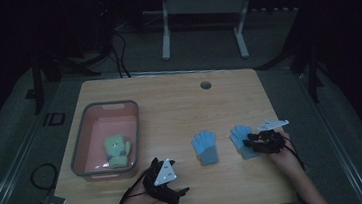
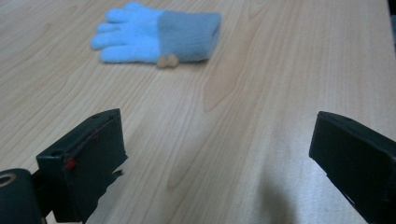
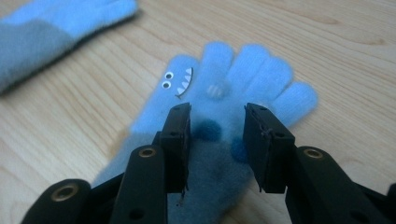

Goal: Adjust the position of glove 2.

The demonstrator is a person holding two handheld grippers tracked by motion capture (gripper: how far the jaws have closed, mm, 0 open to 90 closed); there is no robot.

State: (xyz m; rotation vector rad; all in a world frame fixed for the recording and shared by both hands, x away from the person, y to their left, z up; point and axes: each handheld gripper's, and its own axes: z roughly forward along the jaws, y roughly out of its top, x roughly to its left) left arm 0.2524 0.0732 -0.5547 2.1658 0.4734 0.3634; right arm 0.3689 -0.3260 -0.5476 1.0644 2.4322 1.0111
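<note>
The right hand-held gripper (image 3: pixel 217 140) is over the cuff of a blue glove with a face (image 3: pixel 233 88), at the right of the surface (image 1: pixel 178 97). Its jaws stand partly spread on both sides of the cuff; I cannot tell if they pinch it. The left hand-held gripper (image 2: pixel 219 163) is spread wide over bare wood, near a second blue glove (image 2: pixel 154 32). A bin (image 1: pixel 83 122) at the left holds a yellow-green glove (image 1: pixel 117 149).

Bare wooden table (image 1: pixel 178 97) stretches across the upper centre and upper right of the high view, open to any approach. The grey-rimmed pink bin (image 1: pixel 80 142) blocks the left side. Two blue gloves lie at centre right, the plain glove (image 1: pixel 205 147) and the monster-face glove (image 1: pixel 240 137), with a narrow strip of free wood between them.
</note>
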